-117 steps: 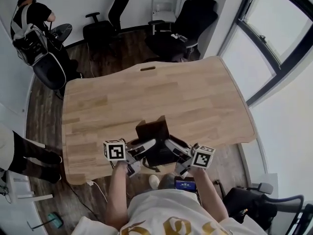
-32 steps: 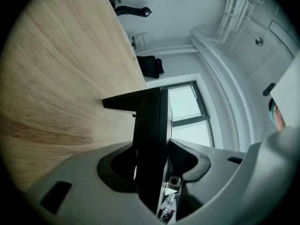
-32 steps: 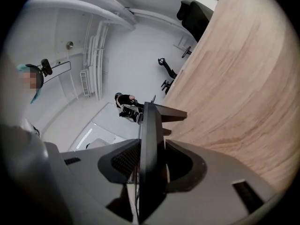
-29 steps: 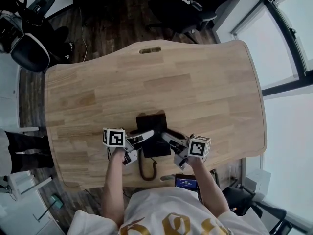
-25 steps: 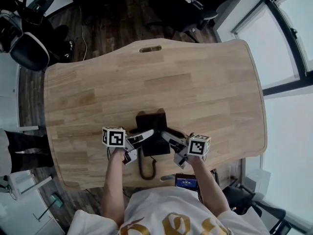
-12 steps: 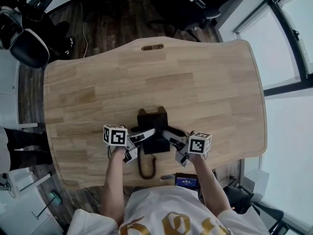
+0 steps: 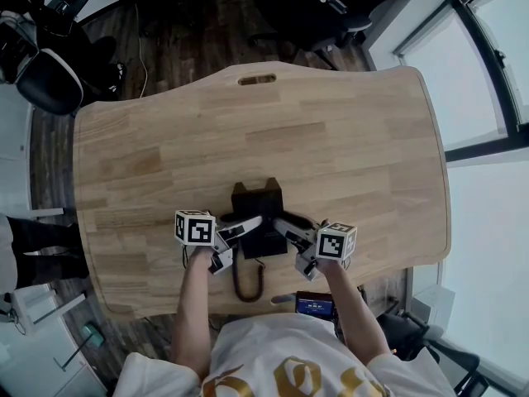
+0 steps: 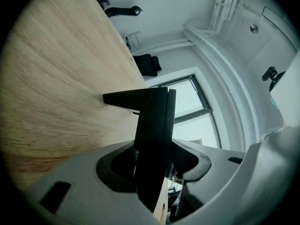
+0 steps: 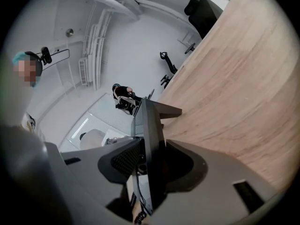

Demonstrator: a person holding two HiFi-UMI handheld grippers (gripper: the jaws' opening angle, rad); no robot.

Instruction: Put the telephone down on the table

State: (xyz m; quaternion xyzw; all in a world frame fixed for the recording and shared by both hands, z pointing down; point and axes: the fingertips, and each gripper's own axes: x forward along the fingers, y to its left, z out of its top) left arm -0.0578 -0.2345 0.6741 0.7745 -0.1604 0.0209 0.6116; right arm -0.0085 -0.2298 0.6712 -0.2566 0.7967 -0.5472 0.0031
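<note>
telephone [image 7: 258, 203] is black and sits near the middle of the desk [image 7: 165, 164], just in from the front edge. One claw on each side of it.

left claw [image 7: 251, 223] comes in from the telephone's left flank and is clamped on the body. The left gripper view shows the black slab edge-on between the jaws, with a pad [image 8: 116, 167] against it on either side and no gap that I can see.

right claw [image 7: 281, 223] mirrors that on the right flank and is also clamped on the telephone. The ribbed pad [image 9: 123, 159] lies flat on one face and the other jaw is hard against the opposite face.

Both claws angle inward toward each other. The marker cubes [image 7: 194, 227] stick out to either side, with the person's forearms behind them.

foot [image 8: 133, 98] of the telephone reaches out over the wood – can't tell whether the base is bearing on the desk or just above it.

cord [image 7: 241, 281] loops off the telephone's near side and runs across the desk toward the person.

Around it: office chairs [image 7: 314, 7] beyond the far edge, a window [image 7: 496, 56] on the right, and a small lit screen [image 7: 314, 306] at the person's waist.
</note>
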